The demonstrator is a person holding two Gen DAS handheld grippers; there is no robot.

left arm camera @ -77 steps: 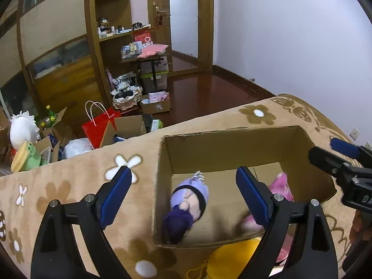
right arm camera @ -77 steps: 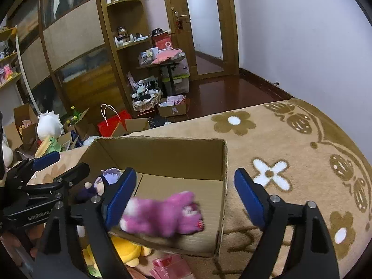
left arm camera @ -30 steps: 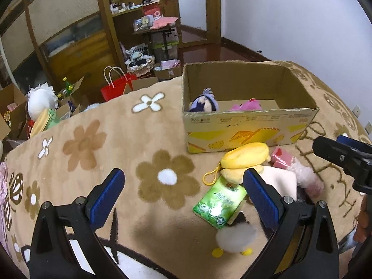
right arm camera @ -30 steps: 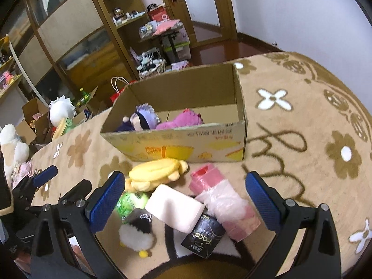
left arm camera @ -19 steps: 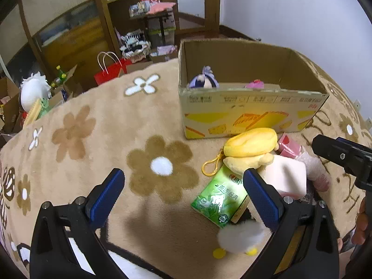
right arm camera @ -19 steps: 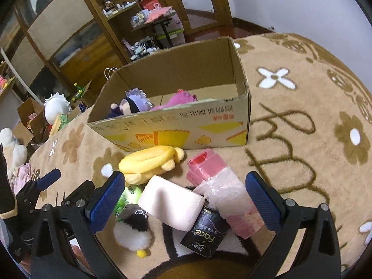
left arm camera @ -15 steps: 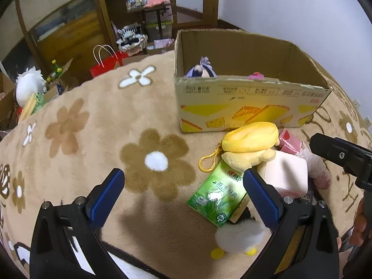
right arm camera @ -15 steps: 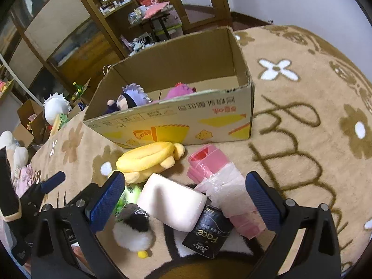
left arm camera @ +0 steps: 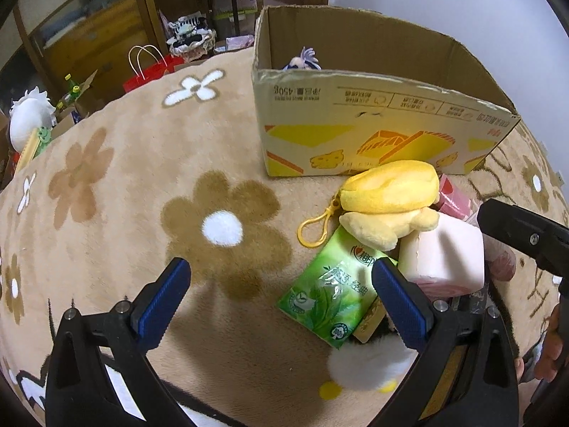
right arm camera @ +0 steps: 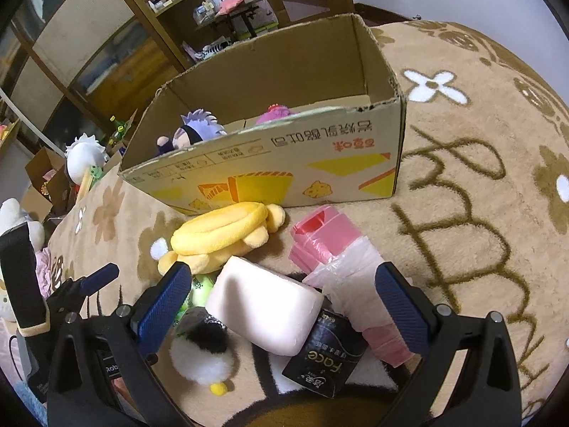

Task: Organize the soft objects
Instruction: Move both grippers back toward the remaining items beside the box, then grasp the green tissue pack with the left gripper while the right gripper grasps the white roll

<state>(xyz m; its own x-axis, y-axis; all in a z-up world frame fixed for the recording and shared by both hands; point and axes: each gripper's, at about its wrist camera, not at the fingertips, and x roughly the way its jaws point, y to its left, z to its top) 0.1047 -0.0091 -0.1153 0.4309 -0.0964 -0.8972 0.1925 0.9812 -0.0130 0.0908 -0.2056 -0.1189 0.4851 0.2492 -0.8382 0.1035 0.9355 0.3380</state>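
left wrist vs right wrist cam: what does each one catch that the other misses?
Left wrist only: the yellow keyring loop and the red gift bag.
Right wrist only: the black packet, the pink plush in the box, the penguin's black head.
Both: cardboard box, yellow plush, pink sponge block, purple-haired doll, both grippers open.

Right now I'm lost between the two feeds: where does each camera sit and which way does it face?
Left wrist: on the open left claw, above the rug, facing the box; the right claw shows at right.
Right wrist: on the open right claw, over the pile, facing the box; the left claw shows at left.
Shared: box, yellow plush, pink block.
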